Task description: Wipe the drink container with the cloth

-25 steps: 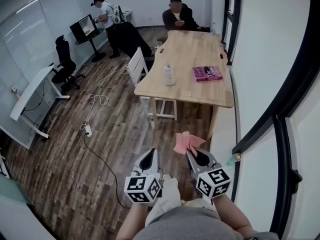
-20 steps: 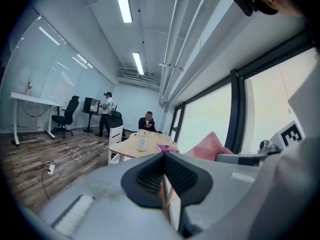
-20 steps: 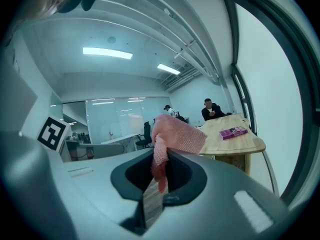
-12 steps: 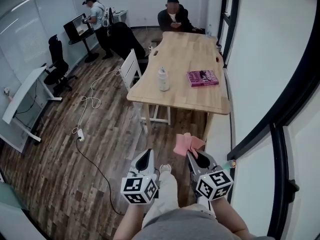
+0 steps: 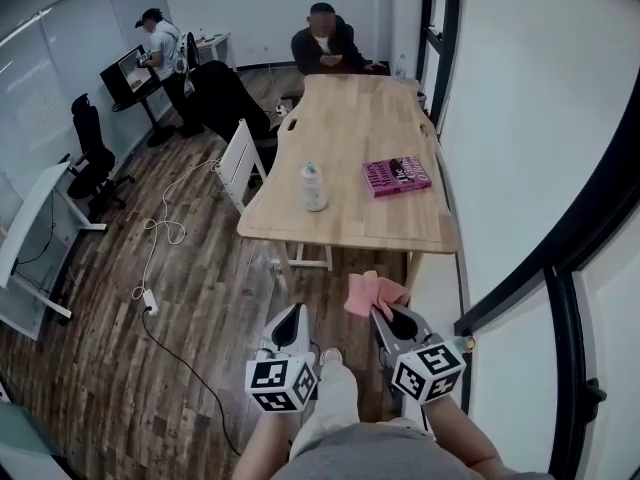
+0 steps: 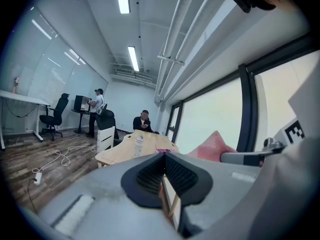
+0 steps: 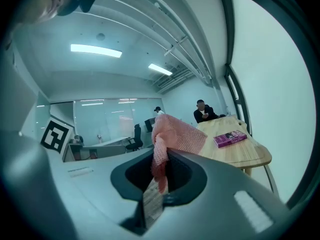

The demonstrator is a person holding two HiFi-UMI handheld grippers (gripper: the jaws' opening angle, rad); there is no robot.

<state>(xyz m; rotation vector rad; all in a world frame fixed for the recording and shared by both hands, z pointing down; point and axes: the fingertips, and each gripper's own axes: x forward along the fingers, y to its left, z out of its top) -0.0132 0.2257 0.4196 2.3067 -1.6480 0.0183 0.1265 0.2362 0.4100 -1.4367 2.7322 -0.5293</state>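
A pale drink bottle [image 5: 314,187] stands upright near the front left of the wooden table [image 5: 340,218]; it shows small in the left gripper view as the bottle [image 6: 139,145]. My right gripper [image 5: 383,311] is shut on a pink cloth [image 5: 367,293], which sticks up out of its jaws as the cloth [image 7: 170,134]. My left gripper [image 5: 293,314] is shut with nothing in it, jaws pressed together [image 6: 164,155]. Both grippers hang over the floor, well short of the table.
A pink book [image 5: 396,175] lies on the table right of the bottle. A white chair [image 5: 238,160] stands at the table's left side. A seated person [image 5: 322,40] is at the far end, another person [image 5: 160,46] by a desk. A cable [image 5: 160,238] trails across the floor. A window wall [image 5: 520,168] runs along the right.
I have moved forward: the table, bottle and book have come nearer and shifted left in the head view. Both grippers keep their pose, the cloth still held.
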